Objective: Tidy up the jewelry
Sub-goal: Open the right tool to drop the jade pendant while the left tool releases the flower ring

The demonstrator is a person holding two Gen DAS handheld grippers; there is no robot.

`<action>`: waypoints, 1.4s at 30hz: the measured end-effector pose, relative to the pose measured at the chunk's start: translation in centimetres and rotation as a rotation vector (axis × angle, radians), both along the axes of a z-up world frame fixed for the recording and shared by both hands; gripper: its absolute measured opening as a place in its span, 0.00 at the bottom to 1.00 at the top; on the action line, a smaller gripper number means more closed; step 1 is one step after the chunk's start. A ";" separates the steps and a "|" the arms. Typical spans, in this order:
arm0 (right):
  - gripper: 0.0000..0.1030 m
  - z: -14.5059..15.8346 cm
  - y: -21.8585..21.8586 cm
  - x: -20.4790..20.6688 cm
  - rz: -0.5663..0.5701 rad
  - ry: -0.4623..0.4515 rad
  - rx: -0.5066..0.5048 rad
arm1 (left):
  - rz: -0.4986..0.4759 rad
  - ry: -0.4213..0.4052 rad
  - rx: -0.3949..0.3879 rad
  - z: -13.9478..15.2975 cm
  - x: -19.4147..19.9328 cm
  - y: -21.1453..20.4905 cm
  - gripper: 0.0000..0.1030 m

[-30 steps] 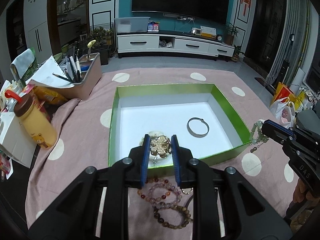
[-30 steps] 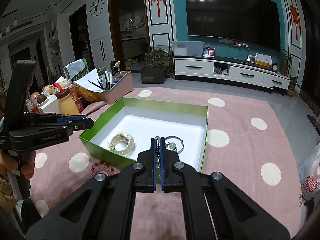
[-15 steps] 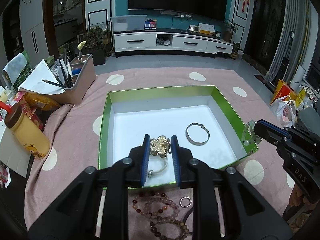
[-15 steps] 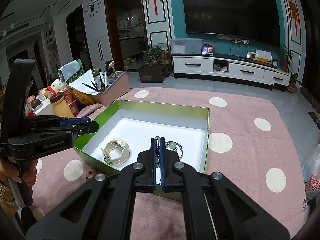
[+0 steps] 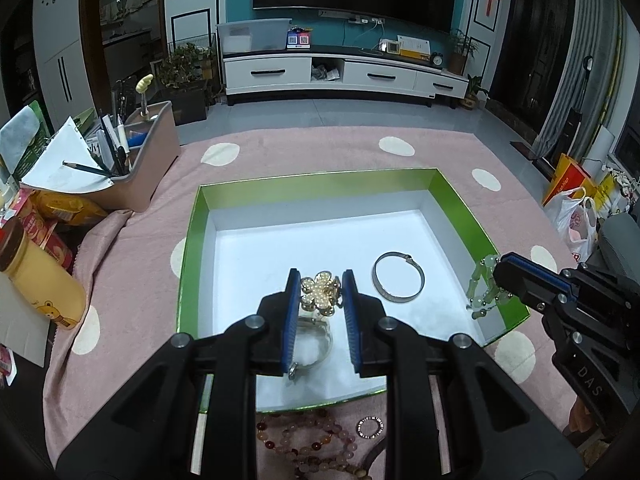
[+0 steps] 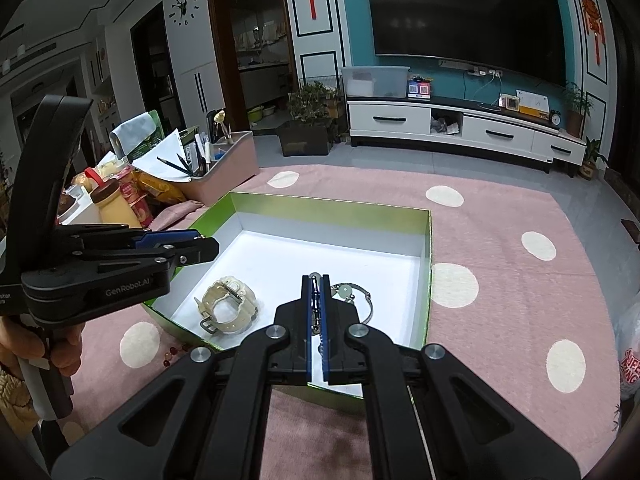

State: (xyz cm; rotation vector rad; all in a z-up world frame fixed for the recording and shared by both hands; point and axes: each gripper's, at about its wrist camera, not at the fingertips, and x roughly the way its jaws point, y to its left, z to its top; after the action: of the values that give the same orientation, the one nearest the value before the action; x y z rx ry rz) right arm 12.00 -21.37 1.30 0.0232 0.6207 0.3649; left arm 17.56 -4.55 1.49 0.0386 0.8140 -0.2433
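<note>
A green box with a white floor lies on the pink spotted cloth; it also shows in the right wrist view. My left gripper is shut on a gold flower brooch, held above the box's near part. A cream watch and a silver bangle lie in the box. My right gripper is shut on a pale green bead bracelet, held over the box's right wall.
Bead bracelets and a small ring lie on the cloth in front of the box. A pink pen caddy, snack packs and a yellow bottle stand at the left. Bags sit at the right.
My left gripper has carried the brooch forward from the box's near wall to over its floor. My right gripper has moved the green bracelet in over the box's right wall.
</note>
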 end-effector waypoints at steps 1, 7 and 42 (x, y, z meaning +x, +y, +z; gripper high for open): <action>0.03 -0.1 0.0 0.1 -0.002 0.001 0.000 | -0.001 0.002 0.001 -0.1 0.1 -0.1 0.20; 0.03 -0.4 0.0 0.6 -0.005 0.014 -0.003 | -0.006 0.014 0.014 -0.8 0.6 -0.5 0.20; 0.35 -2.0 -0.6 1.8 -0.032 0.074 0.035 | -0.014 0.042 0.051 -2.4 1.7 -1.4 0.34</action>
State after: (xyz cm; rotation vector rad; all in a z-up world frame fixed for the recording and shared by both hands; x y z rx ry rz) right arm 13.76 -21.97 -0.67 0.0800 0.6863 0.3453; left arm 19.31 -5.94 -0.91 0.0877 0.8618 -0.2374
